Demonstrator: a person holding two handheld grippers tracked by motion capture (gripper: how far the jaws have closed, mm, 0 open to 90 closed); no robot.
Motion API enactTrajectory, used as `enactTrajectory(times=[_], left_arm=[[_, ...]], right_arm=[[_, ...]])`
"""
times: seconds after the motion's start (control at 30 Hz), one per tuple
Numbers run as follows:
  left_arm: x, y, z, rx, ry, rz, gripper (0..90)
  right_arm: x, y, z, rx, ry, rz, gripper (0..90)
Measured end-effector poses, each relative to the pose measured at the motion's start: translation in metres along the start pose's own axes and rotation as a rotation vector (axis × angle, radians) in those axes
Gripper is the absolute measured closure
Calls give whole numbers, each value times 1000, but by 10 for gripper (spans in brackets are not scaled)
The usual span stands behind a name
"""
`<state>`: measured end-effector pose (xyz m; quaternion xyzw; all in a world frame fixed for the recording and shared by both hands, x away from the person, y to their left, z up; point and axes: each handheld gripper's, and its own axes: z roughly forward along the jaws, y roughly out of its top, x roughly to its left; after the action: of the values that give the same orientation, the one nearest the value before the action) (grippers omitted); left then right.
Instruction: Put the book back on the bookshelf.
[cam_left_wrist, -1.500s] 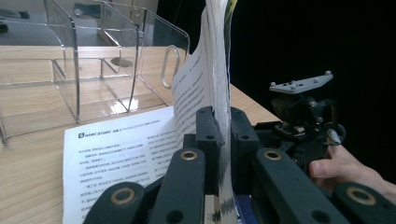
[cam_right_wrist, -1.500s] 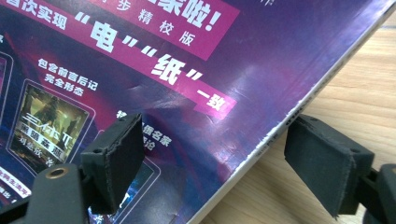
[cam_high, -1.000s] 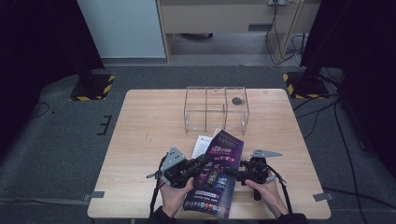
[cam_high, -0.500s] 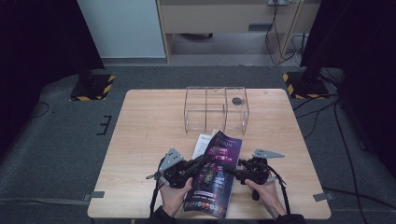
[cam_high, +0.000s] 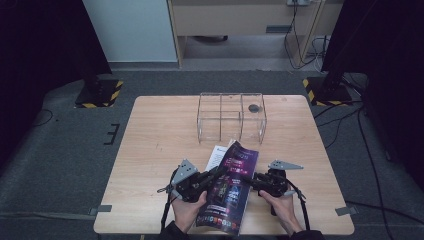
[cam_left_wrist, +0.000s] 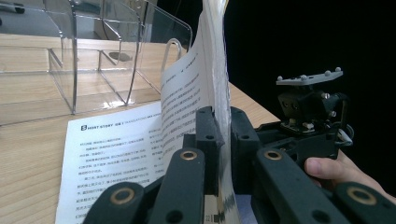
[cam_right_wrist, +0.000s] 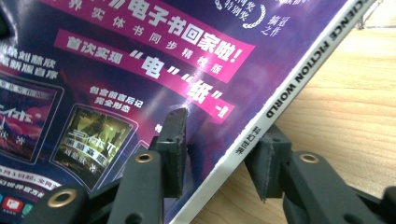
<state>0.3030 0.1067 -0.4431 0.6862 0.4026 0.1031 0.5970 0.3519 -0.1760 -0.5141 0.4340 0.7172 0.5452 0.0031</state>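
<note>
the magazine (cam_high: 231, 187) sits at the near edge of the worktop (cam_high: 160, 135), between the person's two hands, partly open with a loose white page (cam_high: 216, 156) lying flat on the wood on its left side. the left gripper (cam_high: 212, 176) has its jaws pressed together on a sheaf of pages; in the left gripper view those pages (cam_left_wrist: 215, 70) rise upright out of the pinch, with the printed page (cam_left_wrist: 116, 154) spread beside them. the right gripper (cam_high: 250, 180) is at the spine side, and its jaws have just been closing: in the right gripper view the purple cover (cam_right_wrist: 140, 70) and white spine (cam_right_wrist: 299, 79) pass between them, one jaw over the cover and the other under the spine edge, though a clear gap remains on the lower side, so they do not look clamped yet. compared with a second ago, the magazine lies flatter and a little lower toward the person, while both hands stay put. i judge the right side is about to take hold so the magazine can be lifted or closed with both grippers. the clear acrylic organizer (cam_high: 231, 117) stands well apart behind it, likely where it goes.
</note>
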Motion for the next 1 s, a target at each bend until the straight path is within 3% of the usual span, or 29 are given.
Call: enactTrajectory(times=[0.1,0.37,0.5,1.0], left_arm=[[1,0,0,-2,2,2,843],[11,0,-3,0,35,-11,838],[23,-2,-5,1,59,-36,838],[50,-16,-6,22,70,-90,807]], right_arm=[[0,1,-3,-2,2,31,680],[0,7,-10,-24,10,59,722],[3,13,-17,-40,12,45,739],[16,39,-37,-81,39,32,829]])
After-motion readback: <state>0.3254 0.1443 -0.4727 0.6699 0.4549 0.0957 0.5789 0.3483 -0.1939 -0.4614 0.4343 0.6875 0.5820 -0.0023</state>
